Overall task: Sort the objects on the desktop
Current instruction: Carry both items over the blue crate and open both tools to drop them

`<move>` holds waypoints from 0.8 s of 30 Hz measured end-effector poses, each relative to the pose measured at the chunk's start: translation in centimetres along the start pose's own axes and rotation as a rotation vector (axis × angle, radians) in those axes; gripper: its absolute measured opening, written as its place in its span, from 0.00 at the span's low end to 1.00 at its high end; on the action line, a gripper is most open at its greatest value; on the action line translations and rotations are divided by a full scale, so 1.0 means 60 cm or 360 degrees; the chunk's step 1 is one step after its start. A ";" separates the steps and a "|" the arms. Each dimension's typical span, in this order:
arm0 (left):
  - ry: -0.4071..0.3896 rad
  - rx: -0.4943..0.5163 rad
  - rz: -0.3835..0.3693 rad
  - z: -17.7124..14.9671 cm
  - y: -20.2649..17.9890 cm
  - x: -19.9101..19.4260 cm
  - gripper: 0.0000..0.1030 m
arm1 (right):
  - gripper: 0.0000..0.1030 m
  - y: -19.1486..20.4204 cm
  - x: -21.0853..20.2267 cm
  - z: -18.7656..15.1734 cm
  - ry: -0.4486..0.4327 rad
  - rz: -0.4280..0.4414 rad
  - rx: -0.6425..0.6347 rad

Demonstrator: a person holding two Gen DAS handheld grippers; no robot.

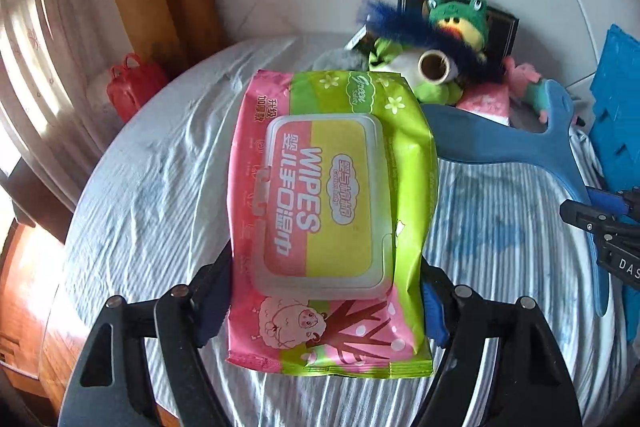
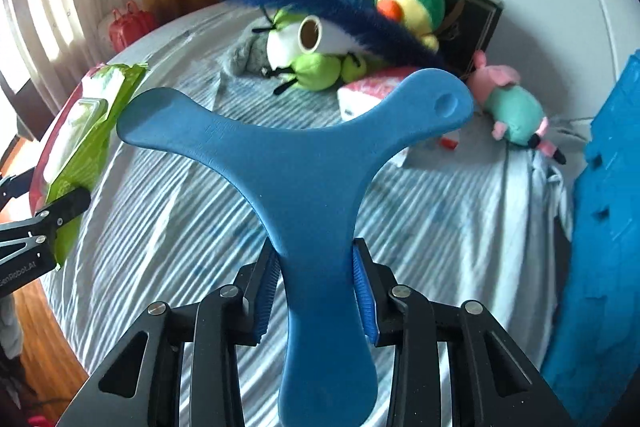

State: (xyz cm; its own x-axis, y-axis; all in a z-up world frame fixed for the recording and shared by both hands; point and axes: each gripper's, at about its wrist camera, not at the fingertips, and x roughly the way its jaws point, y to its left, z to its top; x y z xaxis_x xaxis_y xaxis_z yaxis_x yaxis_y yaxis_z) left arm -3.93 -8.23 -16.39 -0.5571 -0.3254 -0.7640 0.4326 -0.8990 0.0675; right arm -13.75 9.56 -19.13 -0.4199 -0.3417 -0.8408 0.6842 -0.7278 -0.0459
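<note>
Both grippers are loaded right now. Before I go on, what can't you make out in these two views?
- Left wrist view: table under the wipes pack, hidden by the pack.
- Right wrist view: blue three-armed piece covers the pink-and-white item.
- Both views: blue crate cut by the right edge; the black box behind the toys, contents unreadable.

A bed (image 2: 440, 227) in a blue-and-white striped sheet is carrying a heap of things at the upper middle of the frame: a green plush (image 2: 316, 67), a pink pig (image 2: 512, 103), a grey cloth (image 2: 244, 53) and a pink-and-white pack (image 2: 368, 87) are lying on it.
</note>
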 end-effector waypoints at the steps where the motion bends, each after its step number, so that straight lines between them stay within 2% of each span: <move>1: -0.0045 0.0014 -0.0015 0.014 0.000 -0.016 0.74 | 0.34 -0.003 -0.017 0.005 -0.0031 -0.0036 0.0019; 7: -0.0278 0.0124 -0.0166 0.088 -0.022 -0.092 0.74 | 0.34 -0.039 -0.146 0.048 -0.0231 -0.0364 0.0194; 12: -0.0415 0.0262 -0.0364 0.137 -0.082 -0.151 0.74 | 0.34 -0.089 -0.273 0.055 -0.0412 -0.0623 0.0337; 19: -0.0567 0.0493 -0.0734 0.185 -0.246 -0.250 0.74 | 0.34 -0.190 -0.440 0.018 -0.0573 -0.0902 0.0596; 22: -0.0555 0.0579 -0.0895 0.189 -0.339 -0.285 0.74 | 0.34 -0.253 -0.495 -0.016 -0.0564 -0.1045 0.0688; 24: -0.0539 0.0639 -0.0978 0.190 -0.401 -0.308 0.74 | 0.34 -0.297 -0.517 -0.039 -0.0530 -0.1090 0.0749</move>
State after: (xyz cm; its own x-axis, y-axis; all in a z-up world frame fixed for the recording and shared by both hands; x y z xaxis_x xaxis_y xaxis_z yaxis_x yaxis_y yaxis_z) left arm -12.11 16.11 3.43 -0.8250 0.2477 -0.5079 -0.2725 -0.9618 -0.0264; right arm -11.54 34.52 6.50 -0.8479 0.1558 -0.5068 -0.0646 -0.9791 -0.1928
